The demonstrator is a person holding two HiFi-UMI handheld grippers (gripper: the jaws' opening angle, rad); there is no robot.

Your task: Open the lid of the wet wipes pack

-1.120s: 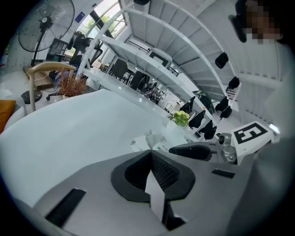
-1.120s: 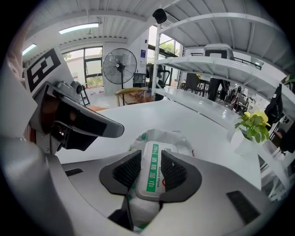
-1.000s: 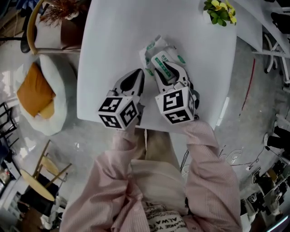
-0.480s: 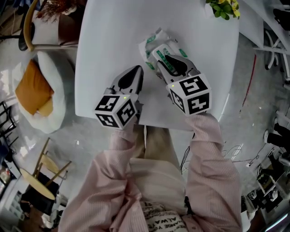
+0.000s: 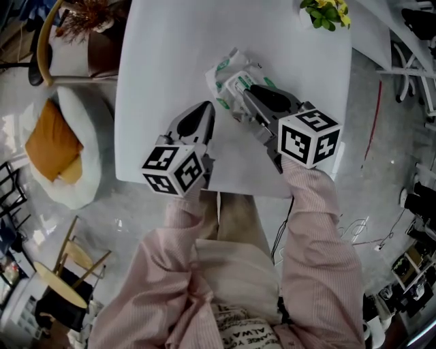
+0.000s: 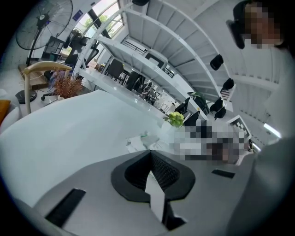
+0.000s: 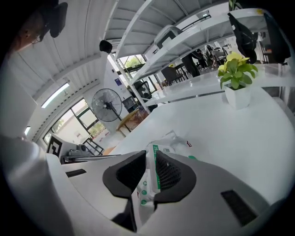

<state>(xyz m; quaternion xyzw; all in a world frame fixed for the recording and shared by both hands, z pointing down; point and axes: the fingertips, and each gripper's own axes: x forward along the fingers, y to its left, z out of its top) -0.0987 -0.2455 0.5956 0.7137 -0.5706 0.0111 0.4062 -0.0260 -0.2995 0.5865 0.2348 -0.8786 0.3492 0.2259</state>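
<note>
A potted plant (image 5: 321, 12) stands at the white bench's (image 5: 170, 68) far corner; an orange cushion (image 5: 51, 140) rests on a white pouf (image 5: 85, 112).

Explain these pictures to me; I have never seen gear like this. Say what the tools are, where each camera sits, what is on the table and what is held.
No robot here: a person holds a two-jaw gripper in each hand, and the checkered cubes belong to the grippers. The top-down picture comes from a head camera. The other two cameras ride on the grippers, looking along their jaws. On the white table are a wet wipes pack and a potted plant. The left gripper has its jaws together, empty. The right gripper has its jaws closing, with part of the pack between them.
</note>
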